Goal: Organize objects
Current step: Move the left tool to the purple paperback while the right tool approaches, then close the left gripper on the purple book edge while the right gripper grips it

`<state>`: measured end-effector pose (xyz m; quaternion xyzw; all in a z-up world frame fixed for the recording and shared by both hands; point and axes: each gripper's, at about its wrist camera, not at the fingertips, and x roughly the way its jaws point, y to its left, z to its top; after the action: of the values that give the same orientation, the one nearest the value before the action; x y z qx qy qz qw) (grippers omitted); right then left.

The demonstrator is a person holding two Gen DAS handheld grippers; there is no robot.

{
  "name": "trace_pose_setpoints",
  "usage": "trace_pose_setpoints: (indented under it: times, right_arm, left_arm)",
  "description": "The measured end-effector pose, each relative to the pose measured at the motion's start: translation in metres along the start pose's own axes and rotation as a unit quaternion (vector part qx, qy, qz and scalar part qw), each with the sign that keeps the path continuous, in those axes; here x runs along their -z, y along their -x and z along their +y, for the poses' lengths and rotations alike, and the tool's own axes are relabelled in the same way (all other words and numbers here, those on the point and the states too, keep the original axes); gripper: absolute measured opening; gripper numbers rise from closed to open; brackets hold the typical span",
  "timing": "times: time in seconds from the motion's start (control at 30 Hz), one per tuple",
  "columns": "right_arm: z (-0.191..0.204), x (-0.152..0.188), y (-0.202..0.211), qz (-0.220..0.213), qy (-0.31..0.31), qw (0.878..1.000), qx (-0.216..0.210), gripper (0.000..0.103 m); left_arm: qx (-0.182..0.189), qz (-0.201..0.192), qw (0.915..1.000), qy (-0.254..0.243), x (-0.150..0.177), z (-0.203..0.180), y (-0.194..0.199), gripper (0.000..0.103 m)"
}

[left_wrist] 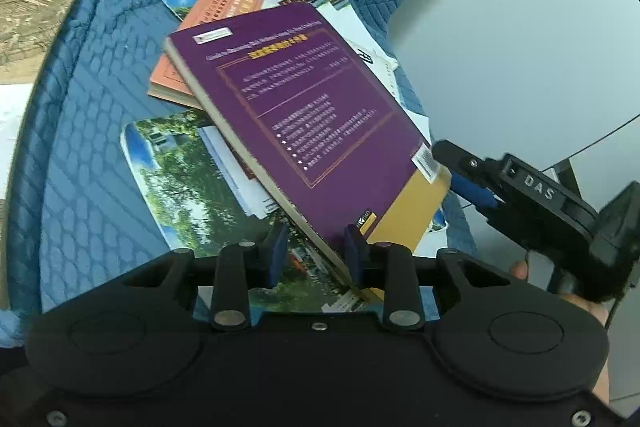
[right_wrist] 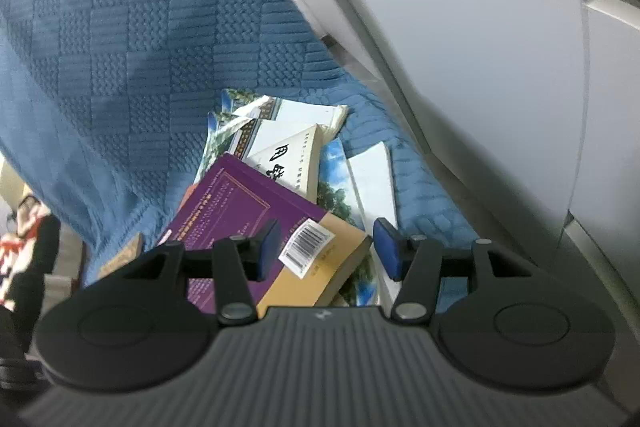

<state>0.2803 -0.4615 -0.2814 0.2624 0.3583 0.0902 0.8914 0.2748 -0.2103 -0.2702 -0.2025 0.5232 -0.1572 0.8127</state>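
a: we look first through the left wrist view. the left gripper (left_wrist: 316, 251) stands at the near edge of the purple paperback book with a yellow band and a barcode sticker (left_wrist: 304, 107). its jaws are narrow, and the corner of the book sits between the two blue pads. we cannot tell if both pads press on it.

b: and the book, where does it lie?

a: it lies tilted on top of a loose pile on the blue quilted fabric (left_wrist: 100, 107). under it we see an orange paperback book (left_wrist: 188, 67) and some glossy booklets with trees and sky on the cover (left_wrist: 192, 187). at the far left lies a tan book with an old drawing (left_wrist: 32, 23).

b: in the right wrist view we see the right gripper (right_wrist: 326, 253) with its jaws about half wide. the yellow corner of the purple book (right_wrist: 240, 203) is between the pads, but they do not touch it.

a: we see this gripper (left_wrist: 472, 179) also at the right of the left view, just beside the barcode corner.

b: far behind the purple book lies a white book with black brush characters (right_wrist: 292, 155).
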Motion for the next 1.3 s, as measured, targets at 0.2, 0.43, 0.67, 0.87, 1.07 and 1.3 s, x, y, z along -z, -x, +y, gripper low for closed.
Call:
trace_pose_setpoints:
  times: [0.2,0.43,0.67,0.87,1.07,1.3]
  right_arm:
    - [-0.011,-0.001,-0.009,0.021,-0.031,0.999,-0.019,0.054]
    - [-0.022,-0.006,-0.013,0.009,-0.074,0.996,-0.053,0.055]
    - [-0.044,-0.007,-0.001,-0.031,-0.167,0.968,-0.185,0.053]
    - [-0.04,-0.01,-0.012,-0.002,-0.173,0.954,-0.245,0.046]
    - [-0.037,-0.01,-0.023,0.017,-0.168,0.953,-0.252,0.02]
    - [-0.022,-0.004,-0.018,0.026,-0.141,0.969,-0.2,0.016]
  left_arm:
    - [0.028,0.006,0.9987,0.042,-0.001,0.006,-0.005,0.03]
    - [0.056,0.008,0.9942,0.091,0.0,0.019,-0.005,0.027]
    - [0.058,0.009,0.993,0.103,-0.001,0.021,-0.003,0.026]
    - [0.063,0.009,0.9919,0.109,-0.003,0.023,-0.001,0.026]
    - [0.068,0.01,0.99,0.123,-0.001,0.027,0.001,0.027]
    - [0.102,0.008,0.9786,0.179,0.007,0.05,0.018,0.045]
